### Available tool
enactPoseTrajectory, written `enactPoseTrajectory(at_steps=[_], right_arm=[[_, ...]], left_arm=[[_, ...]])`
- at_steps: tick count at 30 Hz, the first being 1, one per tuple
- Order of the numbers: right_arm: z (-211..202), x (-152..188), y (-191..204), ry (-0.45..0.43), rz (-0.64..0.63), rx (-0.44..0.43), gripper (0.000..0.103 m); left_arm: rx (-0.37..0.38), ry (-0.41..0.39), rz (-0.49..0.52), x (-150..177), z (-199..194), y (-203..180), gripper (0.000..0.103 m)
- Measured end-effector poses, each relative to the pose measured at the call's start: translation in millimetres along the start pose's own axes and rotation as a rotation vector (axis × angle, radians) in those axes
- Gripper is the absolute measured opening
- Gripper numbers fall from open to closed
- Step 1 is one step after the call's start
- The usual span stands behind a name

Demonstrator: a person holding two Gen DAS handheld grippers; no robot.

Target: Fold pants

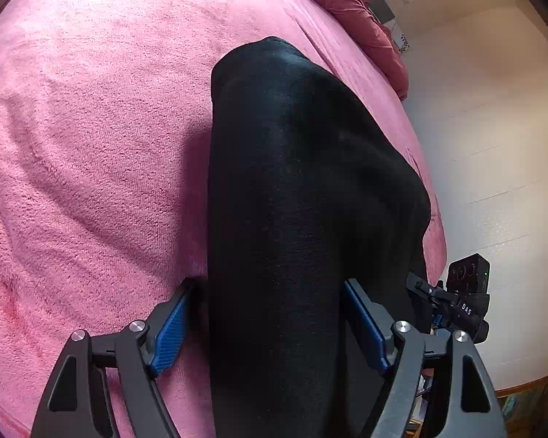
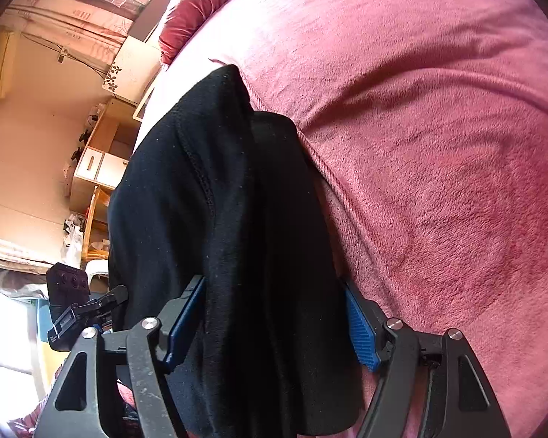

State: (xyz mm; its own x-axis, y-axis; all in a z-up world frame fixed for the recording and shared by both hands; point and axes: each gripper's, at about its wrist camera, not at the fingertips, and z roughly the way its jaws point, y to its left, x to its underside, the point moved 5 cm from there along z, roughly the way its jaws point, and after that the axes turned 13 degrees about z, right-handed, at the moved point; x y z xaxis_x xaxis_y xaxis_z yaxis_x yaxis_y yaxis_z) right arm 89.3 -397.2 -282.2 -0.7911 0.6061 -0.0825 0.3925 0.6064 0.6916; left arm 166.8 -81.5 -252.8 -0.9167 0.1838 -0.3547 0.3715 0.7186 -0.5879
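Observation:
The black pants lie on a pink fleece blanket and run from between my left gripper's fingers away toward the bed's far side. My left gripper has its blue-padded fingers wide apart, with the pants fabric filling the gap between them. In the right wrist view the pants show a stitched seam and bunch up between the fingers of my right gripper, whose pads are also spread with the cloth between them. Each gripper's pads touch the sides of the fabric.
The pink blanket covers the bed. A dark red quilt lies at the bed's far end. The other gripper's camera sits close on the right. Wooden shelves and drawers stand beside the bed, past its edge.

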Motion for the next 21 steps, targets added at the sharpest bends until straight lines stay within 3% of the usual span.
enactPoseTrajectory(at_steps=[5,7,15,21], right_arm=[[7.0,3.1,6.1,0.016,-0.024,0.006,0.080],[9.4,2.9,10.8,0.023,-0.044,0.027,0.080],[12.5,10.4,36.3,-0.008,-0.130,0.102,0.052],[11.9,17.3,55.2,-0.028,-0.172,0.150,0.049]], left_arm=[[0.031,0.014,-0.029,7.5,-1.1,5.3,0.075],[0.057,0.021,-0.034,7.1,-0.7,5.4,0.067],[0.063,0.012,-0.010,8.9,-7.8,-2.9,0.047],[0.064,-0.019,0.028,7.0,-19.5,-9.4,0.042]])
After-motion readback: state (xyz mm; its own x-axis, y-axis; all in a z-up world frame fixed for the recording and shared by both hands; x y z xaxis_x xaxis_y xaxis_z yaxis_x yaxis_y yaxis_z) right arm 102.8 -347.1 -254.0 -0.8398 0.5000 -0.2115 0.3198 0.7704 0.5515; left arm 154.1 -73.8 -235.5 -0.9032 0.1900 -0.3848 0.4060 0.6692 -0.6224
